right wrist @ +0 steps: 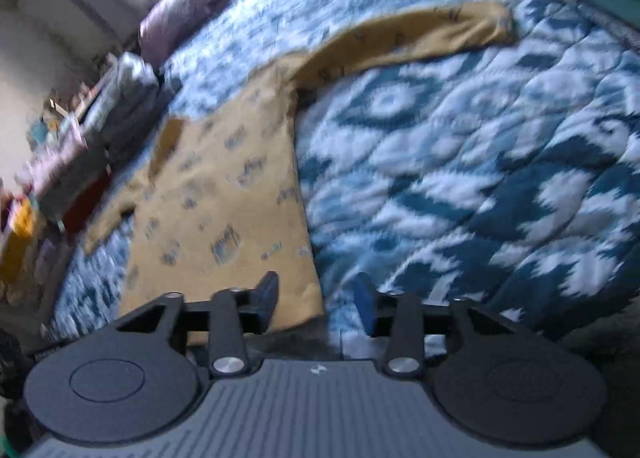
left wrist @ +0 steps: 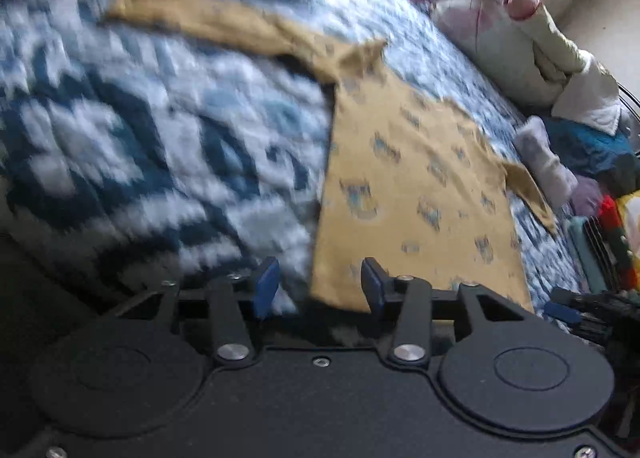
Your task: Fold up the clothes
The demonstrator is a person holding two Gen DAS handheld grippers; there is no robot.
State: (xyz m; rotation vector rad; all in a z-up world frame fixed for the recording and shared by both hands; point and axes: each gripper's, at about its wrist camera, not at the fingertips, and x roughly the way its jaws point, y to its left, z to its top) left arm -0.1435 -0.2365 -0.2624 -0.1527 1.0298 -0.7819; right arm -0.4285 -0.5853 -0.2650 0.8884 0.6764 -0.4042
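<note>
The yellow shirt [left wrist: 416, 186] lies flat on the bed quilt [left wrist: 160, 130]. Left hand-held gripper [left wrist: 320, 286] and right hand-held gripper [right wrist: 316, 298] hover apart, unclamped, over its near hem corners.

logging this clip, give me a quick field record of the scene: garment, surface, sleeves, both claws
garment: yellow printed long-sleeve top, lying flat
surface: blue and white patterned quilt on a bed
sleeves: one stretched out sideways, the other short and bent at the opposite edge
left claw: open, over the hem corner, pads not pressing the cloth
right claw: open, over the other hem corner, nothing gripped
fold state: not yet folded
beside the bed: pillows and piled clothes
</note>
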